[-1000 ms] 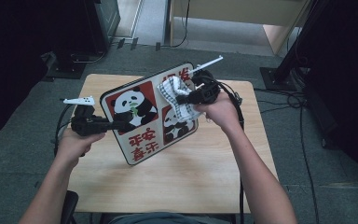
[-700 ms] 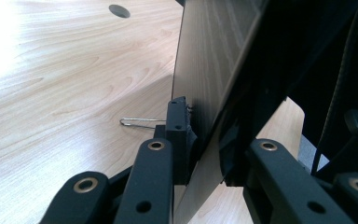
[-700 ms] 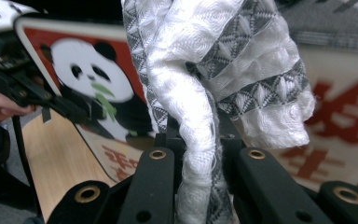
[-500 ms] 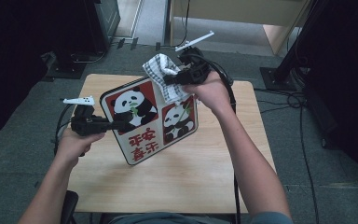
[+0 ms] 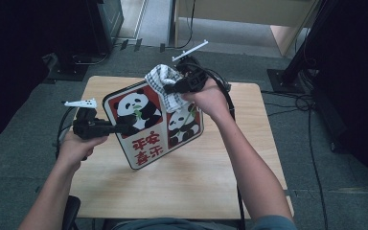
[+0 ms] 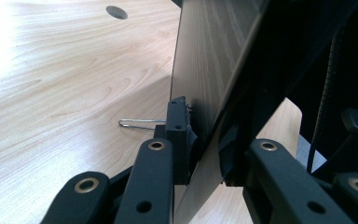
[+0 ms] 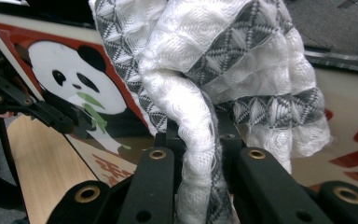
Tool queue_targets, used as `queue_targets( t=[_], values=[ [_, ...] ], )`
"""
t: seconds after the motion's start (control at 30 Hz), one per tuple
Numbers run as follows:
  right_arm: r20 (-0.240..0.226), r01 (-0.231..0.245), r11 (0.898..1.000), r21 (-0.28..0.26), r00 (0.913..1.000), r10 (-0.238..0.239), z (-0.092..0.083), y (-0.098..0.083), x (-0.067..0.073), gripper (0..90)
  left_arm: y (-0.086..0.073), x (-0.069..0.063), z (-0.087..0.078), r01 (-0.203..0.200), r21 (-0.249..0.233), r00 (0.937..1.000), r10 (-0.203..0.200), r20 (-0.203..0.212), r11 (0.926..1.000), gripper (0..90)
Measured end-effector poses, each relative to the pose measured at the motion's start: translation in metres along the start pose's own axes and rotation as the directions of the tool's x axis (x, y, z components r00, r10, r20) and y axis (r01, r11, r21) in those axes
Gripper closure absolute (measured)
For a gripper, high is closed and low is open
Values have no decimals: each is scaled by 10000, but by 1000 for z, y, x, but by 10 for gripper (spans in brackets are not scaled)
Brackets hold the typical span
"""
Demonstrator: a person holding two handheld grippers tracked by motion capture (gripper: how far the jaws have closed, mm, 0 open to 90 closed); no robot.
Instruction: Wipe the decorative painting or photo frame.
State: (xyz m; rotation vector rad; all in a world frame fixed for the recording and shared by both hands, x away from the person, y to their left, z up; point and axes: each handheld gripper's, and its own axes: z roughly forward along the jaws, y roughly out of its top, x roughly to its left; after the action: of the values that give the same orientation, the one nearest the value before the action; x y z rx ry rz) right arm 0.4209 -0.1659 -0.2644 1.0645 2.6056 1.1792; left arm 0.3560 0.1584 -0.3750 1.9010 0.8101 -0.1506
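The rectangular red-and-white panda-printed board stands tilted over the light wooden table, long axis running ten to four o'clock. The left gripper clamps its nine o'clock edge. The right gripper pinches a grey-and-white woven cloth at the board's top edge, hiding that corner.

I have swept my right tongs and the checked cloth pinched in them from the panda board's right half up to its top edge.
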Motion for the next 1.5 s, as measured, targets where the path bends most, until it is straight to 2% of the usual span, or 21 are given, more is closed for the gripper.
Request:
queue_targets(
  t=[0.53,1.3,1.4,1.5],
  values=[
    [-238,-172,9998,-85,9996,170,8,-20,-5,820,0,1,0,1,26,10000,-1,62,10000,775],
    [-518,-388,9992,131,9979,394,31,-52,-10,820,1,2,-1,194,146,9997,-196,145,9997,770],
    [-515,-445,9990,96,9977,450,33,-55,-10,820,2,-1,0,19,181,10000,-18,-23,9998,778],
    [-393,-409,9991,-51,9984,407,34,-57,-10,820,2,0,0,45,188,10000,-46,41,9998,776]
  ],
)
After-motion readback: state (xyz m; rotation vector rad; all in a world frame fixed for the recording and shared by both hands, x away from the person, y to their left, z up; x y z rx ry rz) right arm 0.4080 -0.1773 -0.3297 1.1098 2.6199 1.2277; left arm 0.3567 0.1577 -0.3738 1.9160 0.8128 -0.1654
